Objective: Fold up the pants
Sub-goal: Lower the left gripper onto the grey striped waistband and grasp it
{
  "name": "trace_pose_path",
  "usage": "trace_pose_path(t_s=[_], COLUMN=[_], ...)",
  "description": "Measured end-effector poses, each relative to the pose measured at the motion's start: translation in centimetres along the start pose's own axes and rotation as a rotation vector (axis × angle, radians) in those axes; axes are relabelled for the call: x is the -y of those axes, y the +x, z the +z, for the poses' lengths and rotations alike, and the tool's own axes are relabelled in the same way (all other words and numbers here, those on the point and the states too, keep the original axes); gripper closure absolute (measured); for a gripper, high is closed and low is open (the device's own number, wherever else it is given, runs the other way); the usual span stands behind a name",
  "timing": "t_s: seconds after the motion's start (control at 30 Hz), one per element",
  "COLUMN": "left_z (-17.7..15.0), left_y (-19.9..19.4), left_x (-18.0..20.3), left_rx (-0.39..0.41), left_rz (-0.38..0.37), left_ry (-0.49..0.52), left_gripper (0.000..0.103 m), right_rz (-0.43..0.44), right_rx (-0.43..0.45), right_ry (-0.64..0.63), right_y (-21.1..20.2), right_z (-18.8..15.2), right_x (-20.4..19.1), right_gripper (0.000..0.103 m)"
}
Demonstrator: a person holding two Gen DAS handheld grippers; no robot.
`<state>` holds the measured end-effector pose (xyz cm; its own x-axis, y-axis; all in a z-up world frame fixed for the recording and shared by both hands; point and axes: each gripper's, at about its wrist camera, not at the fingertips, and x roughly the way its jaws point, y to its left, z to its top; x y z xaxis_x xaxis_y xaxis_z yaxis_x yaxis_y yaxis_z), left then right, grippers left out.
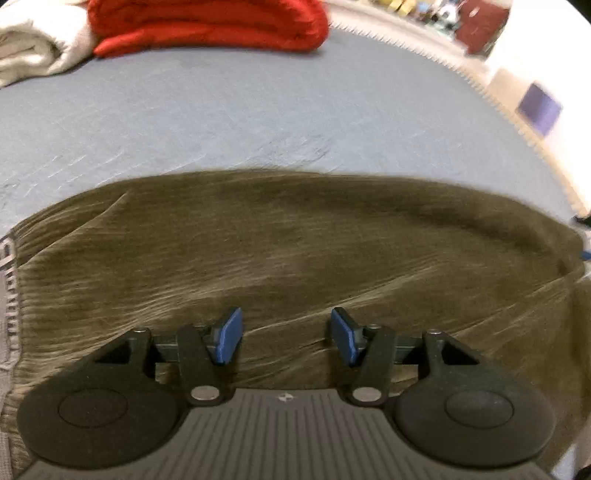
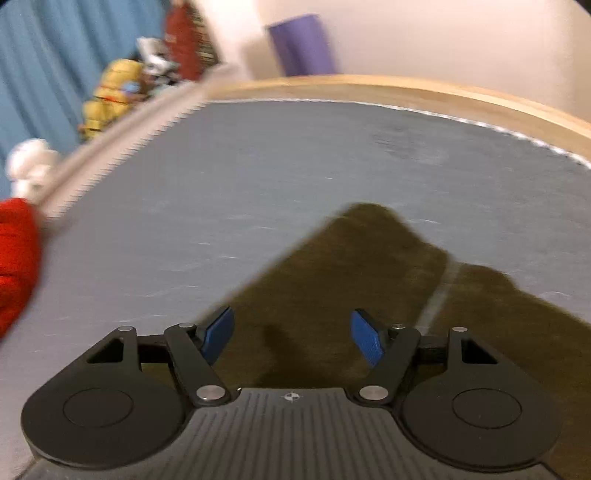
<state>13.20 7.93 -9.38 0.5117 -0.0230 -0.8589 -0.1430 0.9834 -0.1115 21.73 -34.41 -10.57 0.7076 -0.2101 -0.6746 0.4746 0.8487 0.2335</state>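
Olive-brown pants point(image 1: 295, 251) lie flat across the blue-grey bed surface point(image 1: 221, 122), waistband at the left edge of the left wrist view. My left gripper point(image 1: 286, 336) is open and empty, hovering just above the pants near their front edge. In the right wrist view the pants point(image 2: 332, 295) show as two leg ends running away to the right, with a pale stripe between them. My right gripper point(image 2: 291, 338) is open and empty above the leg fabric. Both views are motion-blurred.
A folded red garment point(image 1: 210, 26) and a folded cream garment point(image 1: 33, 48) lie at the far edge of the bed. A wooden bed frame point(image 2: 406, 88), a purple object point(image 2: 303, 44), plush toys point(image 2: 110, 92) and a blue curtain point(image 2: 44, 55) lie beyond.
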Motion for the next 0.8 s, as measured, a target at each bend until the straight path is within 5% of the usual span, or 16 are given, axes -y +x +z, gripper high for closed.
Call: trace_pose_path(t_s=[0.07, 0.17, 0.4, 0.57, 0.67, 0.8], left_z=[-0.9, -1.2, 0.5, -0.1, -0.3, -1.1], left_y=[1.7, 1.0, -4.0, -4.3, -4.0, -3.2], left_x=[-0.9, -1.4, -9.5, -17.9, -20.5, -21.7], left_rx=[-0.054, -0.011, 0.225, 0.232, 0.210, 0.171], left_rz=[0.027, 0.001, 0.114, 0.220, 0.244, 0.186], left_ry=[-0.013, -0.035, -0.224, -0.428, -0.449, -0.429], left_gripper=[0.052, 0.055, 0.046, 0.033, 0.028, 0.025], right_rz=[-0.001, -0.051, 0.083, 0.215, 0.272, 0.299], right_rx=[-0.025, -0.053, 0.112, 0.159, 0.167, 0.184], right_ry=[0.008, 0.064, 0.059, -0.077, -0.192, -0.340], right_y=[0.8, 1.3, -7.0, -13.3, -16.5, -19.0], right_z=[0.3, 0.2, 1.1, -0.8, -2.5, -5.6], right_x=[-0.2, 0.6, -1.8, -4.0, -4.5, -4.2], right_gripper=[0.025, 0.025, 0.025, 0.020, 0.014, 0.011])
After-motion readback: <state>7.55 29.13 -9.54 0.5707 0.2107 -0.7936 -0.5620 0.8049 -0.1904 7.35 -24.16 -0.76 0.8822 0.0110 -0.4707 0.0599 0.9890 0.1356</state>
